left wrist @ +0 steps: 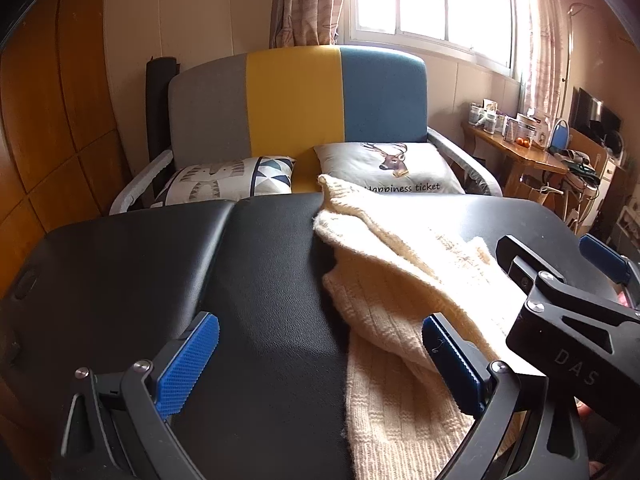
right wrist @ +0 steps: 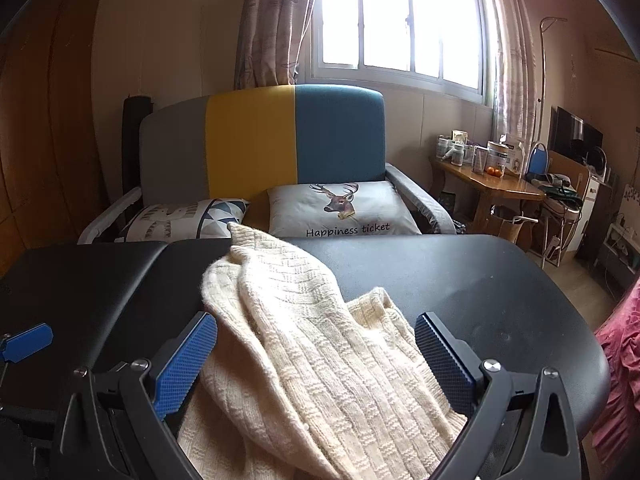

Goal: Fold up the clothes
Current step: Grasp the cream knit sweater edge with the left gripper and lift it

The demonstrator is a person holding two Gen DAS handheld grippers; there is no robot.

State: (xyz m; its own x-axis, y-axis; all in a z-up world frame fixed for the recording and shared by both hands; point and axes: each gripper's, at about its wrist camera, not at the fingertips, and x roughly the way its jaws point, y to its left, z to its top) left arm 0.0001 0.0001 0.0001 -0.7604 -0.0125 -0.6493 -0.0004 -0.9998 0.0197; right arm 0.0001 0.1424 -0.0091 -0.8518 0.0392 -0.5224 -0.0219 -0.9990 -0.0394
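A cream knitted sweater (left wrist: 396, 280) lies crumpled on the black padded table (left wrist: 160, 264), one part reaching toward the far edge. My left gripper (left wrist: 320, 364) hovers open over the table, its left blue pad above bare black surface and its right pad above the sweater's near left part. The right gripper (left wrist: 560, 264) shows at the right of the left wrist view, above the knit. In the right wrist view the sweater (right wrist: 316, 356) fills the space between the wide-open blue pads of my right gripper (right wrist: 316, 364). Neither gripper's pads press on the knit.
Behind the table (right wrist: 480, 280) stands a grey, yellow and blue sofa (right wrist: 256, 140) with two cushions (right wrist: 340, 208). A wooden side table (right wrist: 492, 188) with jars and a blue chair stand at the right. Pink cloth (right wrist: 620, 360) shows at the right edge. A wooden wardrobe (left wrist: 52, 120) is on the left.
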